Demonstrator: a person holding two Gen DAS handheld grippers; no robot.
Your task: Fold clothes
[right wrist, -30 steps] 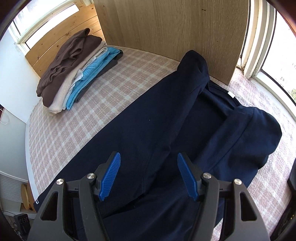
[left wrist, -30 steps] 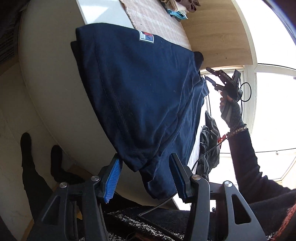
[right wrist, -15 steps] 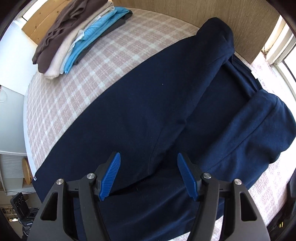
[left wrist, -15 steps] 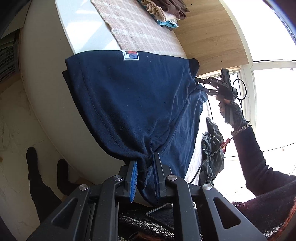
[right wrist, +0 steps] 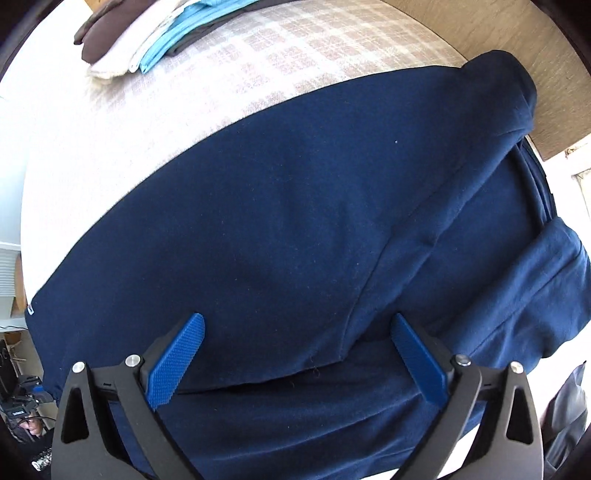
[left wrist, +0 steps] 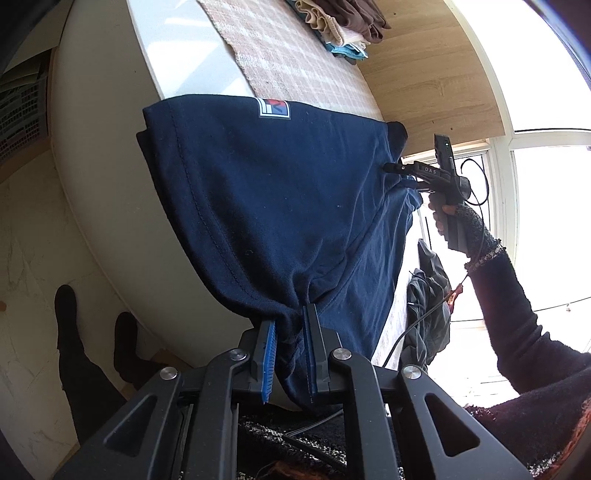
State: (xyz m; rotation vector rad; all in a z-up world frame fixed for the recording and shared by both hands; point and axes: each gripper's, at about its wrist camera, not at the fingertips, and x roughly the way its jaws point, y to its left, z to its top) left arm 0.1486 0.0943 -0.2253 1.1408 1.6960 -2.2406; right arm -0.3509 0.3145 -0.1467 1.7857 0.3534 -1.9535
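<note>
1. The lower corner of the navy shirt (left wrist: 280, 206) vanishes between the blue pads of the left gripper (left wrist: 290, 350), so how much cloth is bunched there cannot be seen; the jaws are clenched on that corner at 6 o'clock in the left view.
2. In the same view the tips of the right gripper (left wrist: 391, 169) sink into the shirt's far edge at 3 o'clock, hiding their gap from this side.
3. The right view settles it: the right gripper (right wrist: 295, 354) is released, its 2 blue pads (right wrist: 177, 363) spread wide and low over the shirt (right wrist: 295, 221), straddling a folded edge; contact with the cloth cannot be made out.
4. The shirt lies across the checked cloth (right wrist: 229, 74) on the white table (left wrist: 110, 177), 1 side hanging over the rim.
5. A hand (left wrist: 452, 218) in a dark sleeve grips the right handle.
6. The stack of folded clothes (right wrist: 147, 33) at 11 o'clock is cut off by the frame.
</note>
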